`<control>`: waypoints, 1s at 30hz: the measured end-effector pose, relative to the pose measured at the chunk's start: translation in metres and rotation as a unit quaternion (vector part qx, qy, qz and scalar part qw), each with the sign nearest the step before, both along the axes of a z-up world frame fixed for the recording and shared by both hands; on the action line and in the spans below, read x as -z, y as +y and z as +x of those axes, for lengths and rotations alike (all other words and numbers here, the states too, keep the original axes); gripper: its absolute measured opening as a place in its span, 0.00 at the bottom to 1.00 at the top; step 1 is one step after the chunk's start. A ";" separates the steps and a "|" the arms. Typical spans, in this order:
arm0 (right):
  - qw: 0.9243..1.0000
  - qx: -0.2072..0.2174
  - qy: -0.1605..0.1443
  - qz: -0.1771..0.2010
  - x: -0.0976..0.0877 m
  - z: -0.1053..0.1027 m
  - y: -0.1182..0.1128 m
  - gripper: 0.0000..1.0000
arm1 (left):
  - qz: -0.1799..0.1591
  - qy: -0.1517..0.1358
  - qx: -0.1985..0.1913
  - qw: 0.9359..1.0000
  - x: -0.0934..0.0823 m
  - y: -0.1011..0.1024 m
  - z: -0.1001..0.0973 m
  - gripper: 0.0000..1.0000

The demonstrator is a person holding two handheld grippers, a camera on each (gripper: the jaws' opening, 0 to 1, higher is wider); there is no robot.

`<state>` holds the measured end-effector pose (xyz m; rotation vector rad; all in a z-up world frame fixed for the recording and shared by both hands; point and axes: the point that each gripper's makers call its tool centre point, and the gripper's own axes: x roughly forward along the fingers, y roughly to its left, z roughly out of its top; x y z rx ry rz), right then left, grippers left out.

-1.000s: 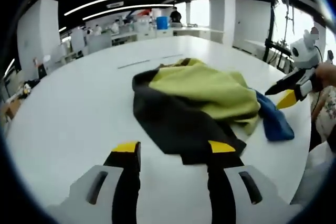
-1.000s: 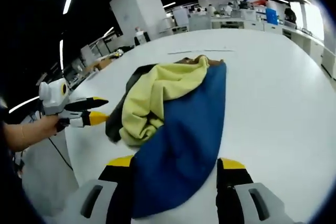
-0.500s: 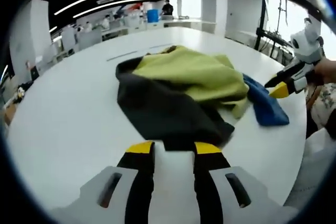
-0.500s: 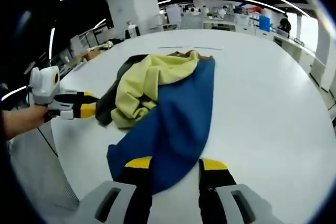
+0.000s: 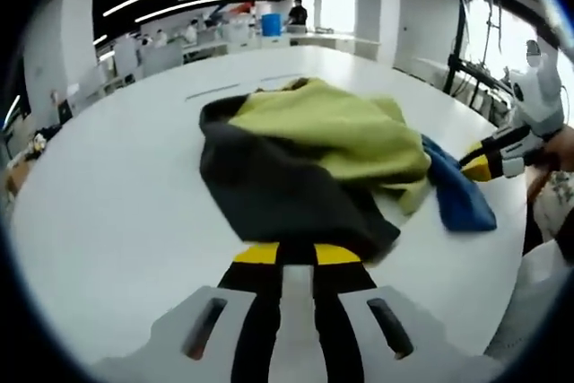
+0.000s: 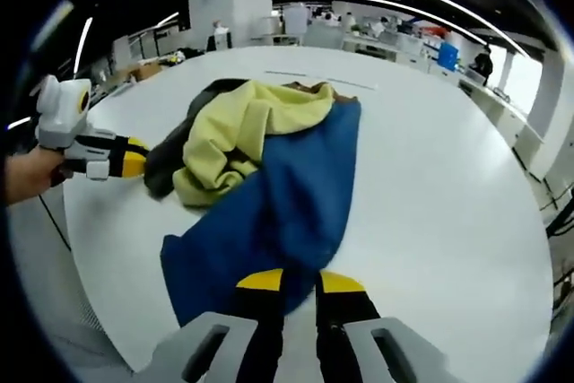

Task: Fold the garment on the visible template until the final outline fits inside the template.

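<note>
Just ahead of the left claw, the garment lies crumpled on the white bench, its black edge pinched between the nearly closed yellow-tipped jaws. In the right gripper view, the right claw is likewise clamped on the blue part of the garment, which spreads away from it, yellow-green folds heaped beyond and to the left.

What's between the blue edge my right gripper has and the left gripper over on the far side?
In the right gripper view, the garment itself spans that stretch: blue panel, then bunched yellow and dark fabric reaching the left gripper.
</note>
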<state>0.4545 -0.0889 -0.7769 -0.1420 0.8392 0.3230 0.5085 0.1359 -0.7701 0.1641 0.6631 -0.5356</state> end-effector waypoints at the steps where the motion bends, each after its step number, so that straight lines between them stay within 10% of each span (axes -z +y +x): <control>1: 1.000 -0.003 0.000 -0.002 0.000 0.001 0.000 0.00 | 0.008 -0.004 -0.001 1.000 0.000 0.002 0.001 0.03; 30: 0.999 0.049 -0.013 0.001 -0.032 0.019 -0.065 0.00 | 0.013 -0.016 -0.057 0.998 -0.034 0.062 -0.008 0.00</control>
